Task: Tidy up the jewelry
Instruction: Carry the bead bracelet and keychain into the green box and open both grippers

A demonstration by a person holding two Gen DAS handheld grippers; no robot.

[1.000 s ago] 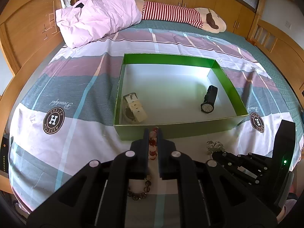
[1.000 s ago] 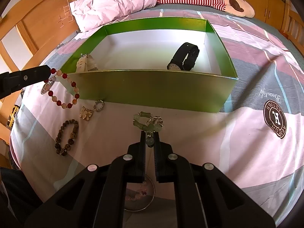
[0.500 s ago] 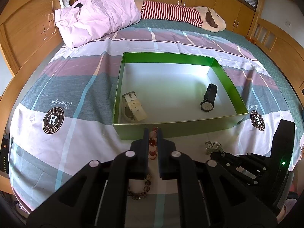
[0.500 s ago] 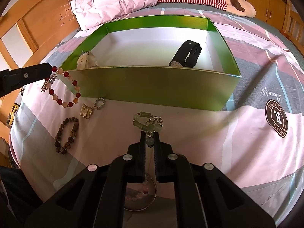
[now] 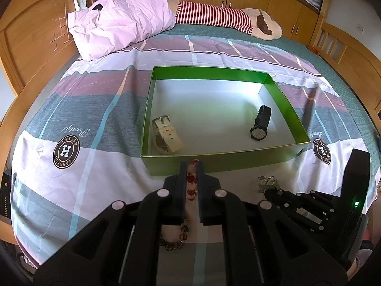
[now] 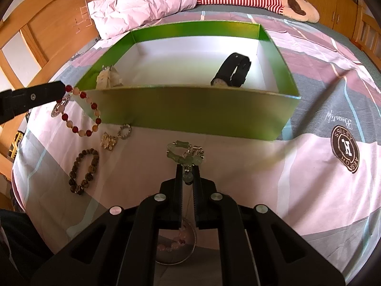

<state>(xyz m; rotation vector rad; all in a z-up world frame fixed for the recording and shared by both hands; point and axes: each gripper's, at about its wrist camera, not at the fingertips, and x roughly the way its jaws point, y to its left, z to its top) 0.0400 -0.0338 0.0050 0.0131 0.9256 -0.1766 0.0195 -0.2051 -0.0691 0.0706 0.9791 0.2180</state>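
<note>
Your left gripper (image 5: 191, 166) has its fingers (image 5: 182, 171) clamped on a red-and-pale bead bracelet (image 6: 81, 114). In the right wrist view the loop hangs from the fingertips, clear of the bedsheet (image 6: 262, 166), just in front of the near-left corner of the green box (image 5: 214, 159).

Your right gripper (image 6: 187, 170) has its fingers (image 6: 178, 176) pinched on a pale green jade bracelet (image 6: 184, 153). Most of that piece lies bunched on the sheet just ahead of the fingertips, near the box's front wall. One green bead sits between the fingers.

Green box: open top, white floor, resting on the bed. Inside, a cream watch (image 5: 165, 133) lies at the near-left corner. A black watch (image 5: 260, 125) stands on its side toward the right wall, dial facing you.

Loose on the sheet, left of the jade piece:
- a dark brown bead bracelet (image 6: 83, 171), lying flat, well apart from the box
- a small gold ornament (image 6: 109, 141), close to the box front
- a small ring-shaped piece (image 6: 124, 131) just beside the gold one, nearer the box

Under your right gripper, partly hidden: a thin metal hoop (image 6: 176, 245) with pink beads (image 6: 176, 240) showing inside it. Cannot tell whether the two are joined.

Far end of the bed: pink pillow (image 5: 119, 19) and a striped plush toy (image 5: 221, 19).
</note>
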